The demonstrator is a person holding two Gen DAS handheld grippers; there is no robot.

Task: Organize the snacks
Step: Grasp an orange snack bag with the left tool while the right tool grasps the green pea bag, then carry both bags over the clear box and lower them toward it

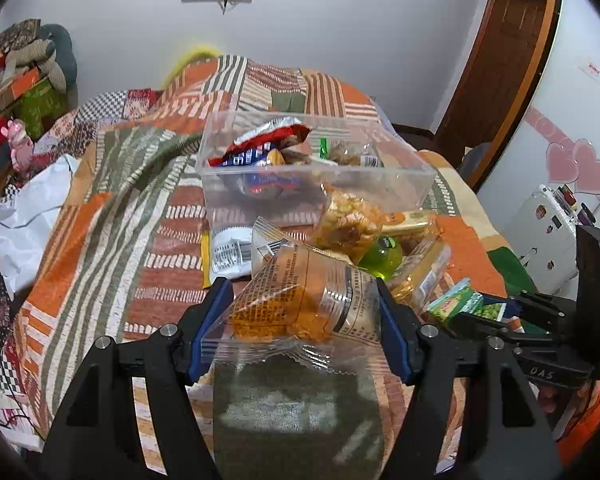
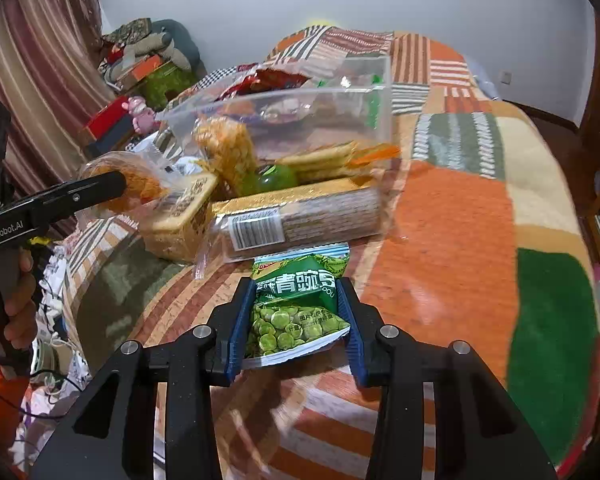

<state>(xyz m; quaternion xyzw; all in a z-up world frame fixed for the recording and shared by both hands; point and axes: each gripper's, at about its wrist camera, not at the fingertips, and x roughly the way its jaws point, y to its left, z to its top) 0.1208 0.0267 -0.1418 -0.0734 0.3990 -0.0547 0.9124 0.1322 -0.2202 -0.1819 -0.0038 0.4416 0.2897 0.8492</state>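
Note:
My left gripper [image 1: 304, 292] is shut on a clear packet of orange snack [image 1: 300, 300] and holds it above the bed. My right gripper [image 2: 296, 288] is shut on a green pea packet [image 2: 296, 304], also seen at the right of the left wrist view [image 1: 460, 304]. A clear plastic box [image 1: 400, 184] stands ahead on the quilt with a red-and-blue packet [image 1: 260, 148] and other snacks inside. In front of it lie loose snacks: a cracker pack [image 2: 300, 216], a yellow-orange packet [image 2: 224, 152], a green jelly cup [image 2: 276, 178].
The patchwork quilt [image 2: 460, 220] covers the bed. A white bag [image 1: 28, 216] lies at the left. Piled boxes and cushions [image 1: 24, 68] stand at the far left by the wall. A wooden door [image 1: 500, 60] is at the right.

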